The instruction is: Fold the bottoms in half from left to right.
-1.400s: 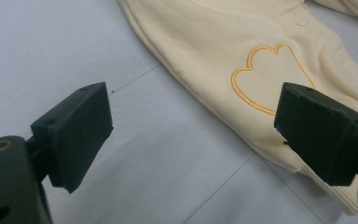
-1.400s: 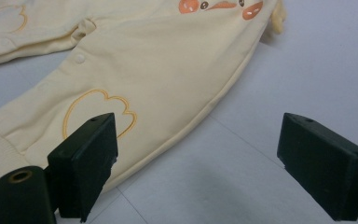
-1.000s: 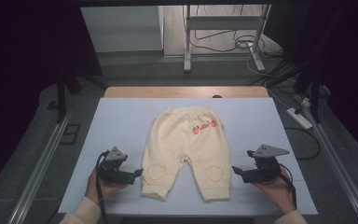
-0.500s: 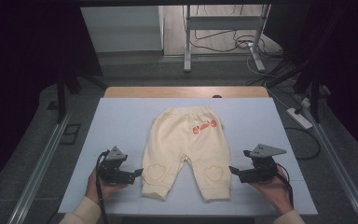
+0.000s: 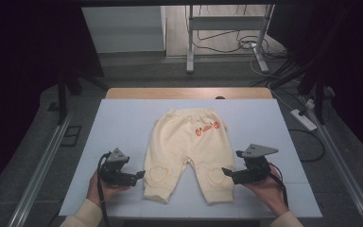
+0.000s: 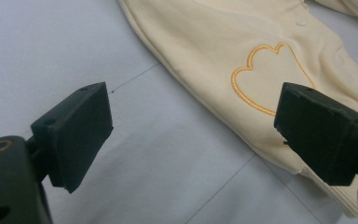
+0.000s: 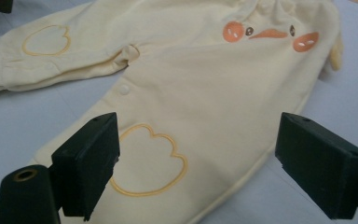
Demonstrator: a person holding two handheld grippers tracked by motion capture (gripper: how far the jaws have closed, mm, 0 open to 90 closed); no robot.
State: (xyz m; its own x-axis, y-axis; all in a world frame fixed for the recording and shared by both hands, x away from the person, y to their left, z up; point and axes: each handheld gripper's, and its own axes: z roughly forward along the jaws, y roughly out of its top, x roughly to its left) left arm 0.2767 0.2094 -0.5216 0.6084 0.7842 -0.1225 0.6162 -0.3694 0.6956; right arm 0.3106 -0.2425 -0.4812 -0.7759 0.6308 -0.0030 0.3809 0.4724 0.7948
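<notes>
Tongs gaping wide on both sides, holding nothing: left tongs [image 5: 139, 174] resting just outside one leg cuff, right tongs [image 5: 226, 171] beside the other. Lying flat mid-surface [image 5: 123, 123], the pale yellow baby trousers [image 5: 189, 142], waistband far, legs running toward the person. Each cuff lying inward of its own tongs, about equally near; possibly already touching the right one, hard to judge.

No readable text, labels, brands or numbers are seen anywhere. The pale yellow baby trousers [image 5: 189, 153] carry only pictures: an orange duck-face print [image 7: 270, 33] near the waistband and a stitched heart outline [image 7: 147, 158] on each knee. Nothing is printed on the white table cover [image 5: 123, 127].
</notes>
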